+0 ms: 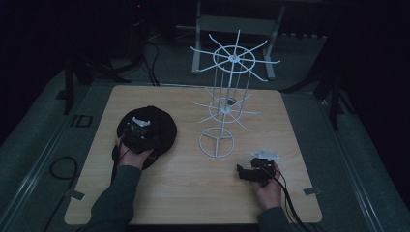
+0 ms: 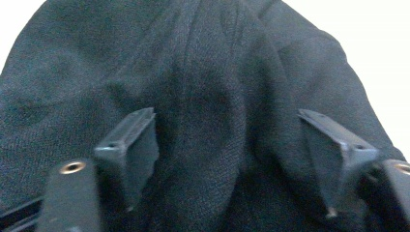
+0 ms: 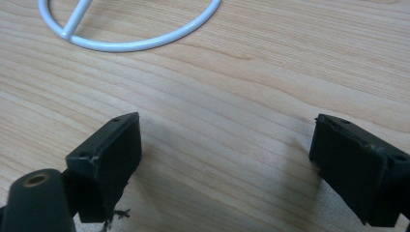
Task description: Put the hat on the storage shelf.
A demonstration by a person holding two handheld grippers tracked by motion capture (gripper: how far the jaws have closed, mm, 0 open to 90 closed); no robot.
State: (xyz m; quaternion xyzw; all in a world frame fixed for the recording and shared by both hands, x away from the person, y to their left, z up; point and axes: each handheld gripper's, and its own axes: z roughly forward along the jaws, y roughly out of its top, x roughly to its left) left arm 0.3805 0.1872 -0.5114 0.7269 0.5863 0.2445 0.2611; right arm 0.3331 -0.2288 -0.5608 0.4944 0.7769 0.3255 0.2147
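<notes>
A black cloth hat (image 1: 154,126) lies on the left half of the wooden table (image 1: 183,193). My left gripper (image 1: 138,133) rests over it, open, its two jaws spread wide astride a fold of the dark fabric (image 2: 212,121). A white wire rack (image 1: 227,96) with two tiers of radial arms stands at the table's middle on a ring base (image 3: 121,43). My right gripper (image 1: 247,172) lies low on the bare wood at the front right, open, with nothing between its jaws (image 3: 227,159).
A grey metal stand (image 1: 232,29) sits on the floor beyond the far edge. Black cables (image 1: 63,166) trail on the floor at the left. Bare wood stretches between the two grippers along the table's front.
</notes>
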